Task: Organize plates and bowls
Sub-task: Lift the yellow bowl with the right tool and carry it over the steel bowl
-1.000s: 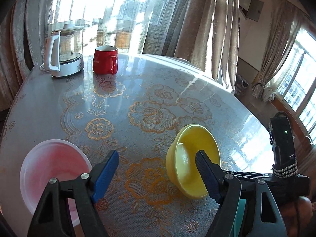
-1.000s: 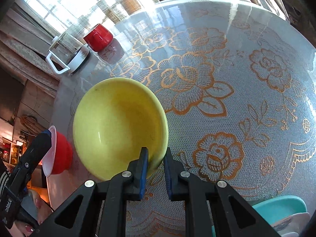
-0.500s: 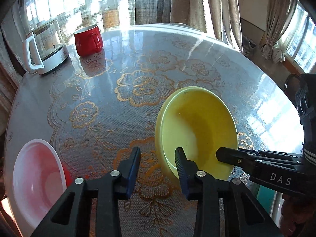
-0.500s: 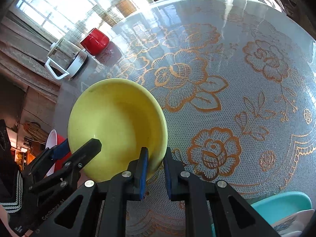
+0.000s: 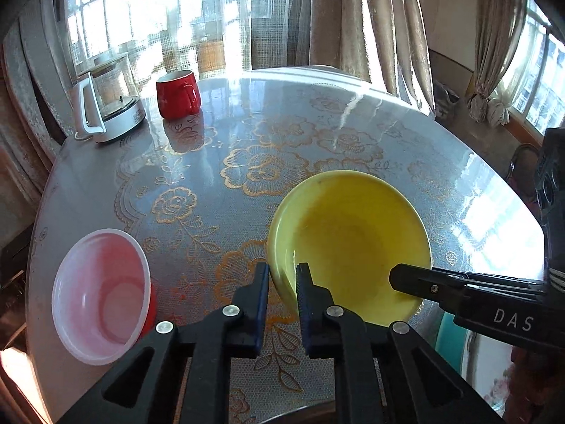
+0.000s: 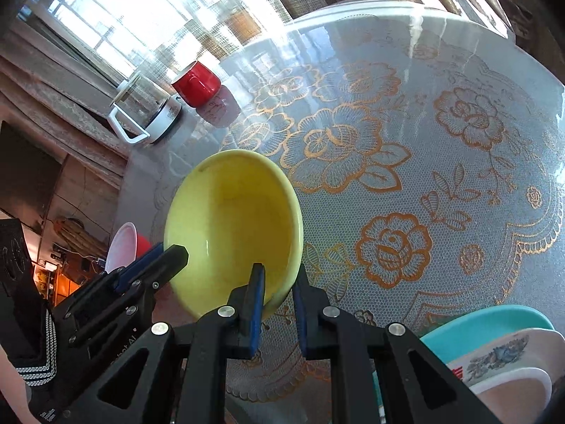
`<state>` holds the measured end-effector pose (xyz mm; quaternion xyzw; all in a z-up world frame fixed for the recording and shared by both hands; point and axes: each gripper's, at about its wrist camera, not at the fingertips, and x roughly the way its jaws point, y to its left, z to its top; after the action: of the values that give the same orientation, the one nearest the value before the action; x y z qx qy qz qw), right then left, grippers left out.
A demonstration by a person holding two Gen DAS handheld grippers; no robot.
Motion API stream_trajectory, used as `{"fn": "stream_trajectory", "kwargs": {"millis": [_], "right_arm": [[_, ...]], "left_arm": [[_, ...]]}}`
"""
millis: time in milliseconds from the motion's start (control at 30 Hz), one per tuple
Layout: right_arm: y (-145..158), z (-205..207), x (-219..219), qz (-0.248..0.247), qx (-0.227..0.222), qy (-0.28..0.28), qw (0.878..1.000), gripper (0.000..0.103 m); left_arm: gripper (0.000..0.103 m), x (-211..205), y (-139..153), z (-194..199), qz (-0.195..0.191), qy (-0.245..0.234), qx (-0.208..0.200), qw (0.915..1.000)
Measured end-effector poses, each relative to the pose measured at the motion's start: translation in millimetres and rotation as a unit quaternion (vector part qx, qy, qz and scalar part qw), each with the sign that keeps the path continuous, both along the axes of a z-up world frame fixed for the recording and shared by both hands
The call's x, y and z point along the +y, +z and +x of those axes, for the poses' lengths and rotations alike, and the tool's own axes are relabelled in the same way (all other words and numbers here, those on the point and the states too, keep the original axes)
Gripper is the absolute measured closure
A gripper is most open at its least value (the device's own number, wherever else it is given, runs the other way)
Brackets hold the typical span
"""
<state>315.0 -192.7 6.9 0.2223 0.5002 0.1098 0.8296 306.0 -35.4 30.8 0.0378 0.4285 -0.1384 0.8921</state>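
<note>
A yellow bowl (image 5: 349, 240) (image 6: 233, 226) is tilted above the flowered table (image 5: 247, 134), its hollow facing both cameras. My left gripper (image 5: 283, 282) is closing tight on the bowl's near left rim, its blue pads (image 5: 263, 282) pressing on it. My right gripper (image 6: 279, 289) is shut on the near right rim. Each gripper shows in the other's view, the right gripper (image 5: 406, 279) at the bowl's right and the left gripper (image 6: 169, 258) at its left. A red bowl with a pale inside (image 5: 102, 293) (image 6: 123, 247) rests at the table's left edge.
A glass kettle (image 5: 106, 106) (image 6: 144, 109) and a red mug (image 5: 178, 93) (image 6: 197, 83) stand at the far left of the table. A teal bowl (image 6: 487, 325) and a flower-patterned white dish (image 6: 505, 357) sit at the near right edge. Curtains and windows lie beyond the table.
My left gripper swung right from between the two bowls and closed from wide open onto the yellow bowl's rim. The right gripper kept its hold; the bowl tipped up slightly.
</note>
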Motion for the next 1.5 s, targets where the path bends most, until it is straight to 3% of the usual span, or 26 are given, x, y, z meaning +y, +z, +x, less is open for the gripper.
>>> {"fn": "stream_trajectory", "kwargs": {"millis": [267, 800, 1267, 1500], "right_arm": [[12, -34, 1, 0.019, -0.024, -0.002, 1.0, 0.088], [29, -89, 13, 0.031, -0.068, 0.002, 0.997, 0.087], [12, -127, 25, 0.062, -0.057, 0.011, 0.996, 0.087], [7, -142, 42, 0.028, -0.065, 0.026, 0.997, 0.087]], "left_arm": [[0.087, 17, 10, -44, -0.037, 0.028, -0.009, 0.9989], [0.087, 30, 26, -110, -0.055, 0.041, -0.042, 0.9968], [0.086, 49, 7, -152, -0.047, 0.049, -0.027, 0.9973], [0.086, 57, -5, -165, -0.049, 0.053, -0.014, 0.9973]]}}
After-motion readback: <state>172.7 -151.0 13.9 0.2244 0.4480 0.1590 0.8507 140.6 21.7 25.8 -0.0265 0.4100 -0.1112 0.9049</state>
